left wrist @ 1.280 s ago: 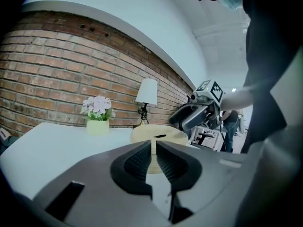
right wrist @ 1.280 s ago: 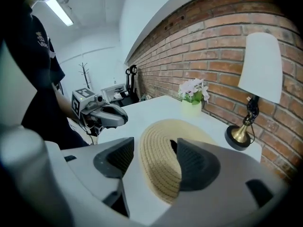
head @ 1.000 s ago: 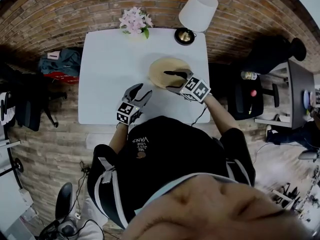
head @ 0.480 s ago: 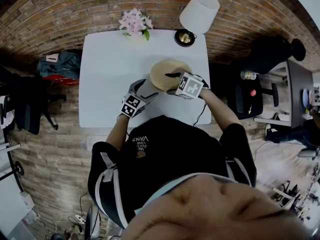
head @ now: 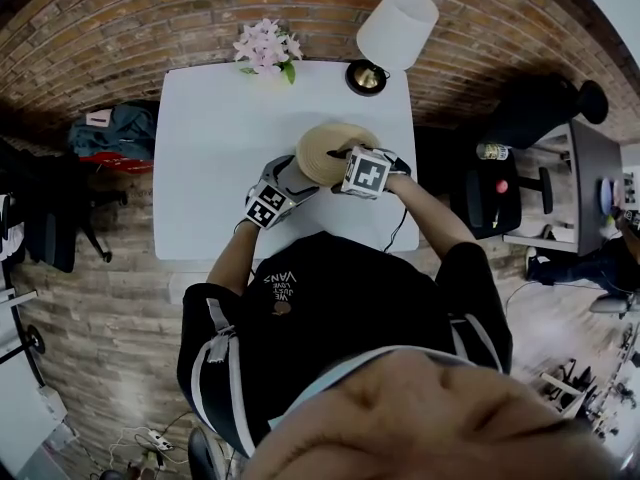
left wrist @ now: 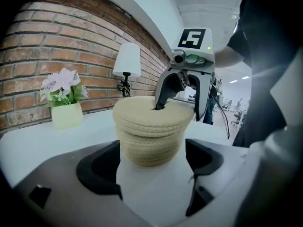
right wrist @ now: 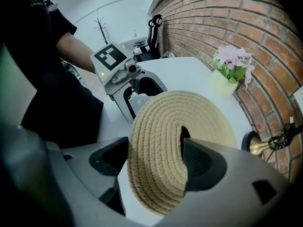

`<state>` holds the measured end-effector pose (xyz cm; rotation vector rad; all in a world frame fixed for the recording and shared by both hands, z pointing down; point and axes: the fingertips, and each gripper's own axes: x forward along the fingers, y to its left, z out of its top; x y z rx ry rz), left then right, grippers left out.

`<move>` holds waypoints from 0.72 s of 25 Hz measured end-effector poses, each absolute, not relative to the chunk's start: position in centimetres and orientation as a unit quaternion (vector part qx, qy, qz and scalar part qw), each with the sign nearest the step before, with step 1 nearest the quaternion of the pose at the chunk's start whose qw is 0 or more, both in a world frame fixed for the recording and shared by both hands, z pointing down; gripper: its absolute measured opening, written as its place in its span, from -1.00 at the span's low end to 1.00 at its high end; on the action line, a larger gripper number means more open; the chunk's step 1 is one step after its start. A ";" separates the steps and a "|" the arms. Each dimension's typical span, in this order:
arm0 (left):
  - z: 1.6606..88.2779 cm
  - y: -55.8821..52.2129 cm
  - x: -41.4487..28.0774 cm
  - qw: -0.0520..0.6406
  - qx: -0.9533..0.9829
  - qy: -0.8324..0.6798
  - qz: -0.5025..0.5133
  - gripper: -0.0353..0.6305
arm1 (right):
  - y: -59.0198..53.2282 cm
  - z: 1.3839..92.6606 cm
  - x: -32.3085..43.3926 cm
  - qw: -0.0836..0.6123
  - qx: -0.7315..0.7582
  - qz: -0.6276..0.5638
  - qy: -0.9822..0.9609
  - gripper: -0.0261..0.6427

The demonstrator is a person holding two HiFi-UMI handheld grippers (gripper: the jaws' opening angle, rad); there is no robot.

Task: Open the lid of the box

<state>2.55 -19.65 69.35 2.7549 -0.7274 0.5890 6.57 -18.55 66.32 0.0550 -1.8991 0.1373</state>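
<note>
A round woven box (head: 322,150) with a flat coiled lid (right wrist: 161,122) stands on the white table (head: 220,138). My left gripper (head: 295,180) comes in low from the side. Its jaws have just been opening and stand wide on either side of the box's lower wall (left wrist: 150,145), with no pad pressing on it. My right gripper (head: 340,154) points steeply down over the lid. Its jaws have just been opening too. One fingertip (right wrist: 189,148) sits at the dark hole in the lid's middle, and the other jaw is outside the near rim.
A potted pink flower (head: 265,46) and a white lamp (head: 395,23) stand at the table's far edge by the brick wall. A bag (head: 110,128) lies on the floor at left. A dark chair (head: 490,183) stands to the right of the table.
Both grippers have closed in on the box. The left one moved forward and down from the table's near edge to the box's side. The right one tipped downward over the lid.
</note>
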 end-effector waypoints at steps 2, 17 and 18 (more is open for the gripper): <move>69.5 -19.7 2.9 0.113 0.942 -0.241 0.207 0.36 | -18.3 66.7 6.5 0.586 0.014 0.061 -0.808 0.07; 71.3 -20.8 3.7 0.104 0.928 -0.274 0.232 0.35 | -17.3 70.0 5.8 0.612 0.003 0.109 -0.783 0.11; 71.5 -20.9 3.7 0.104 0.927 -0.277 0.232 0.35 | -17.4 69.9 5.6 0.605 0.007 0.109 -0.789 0.11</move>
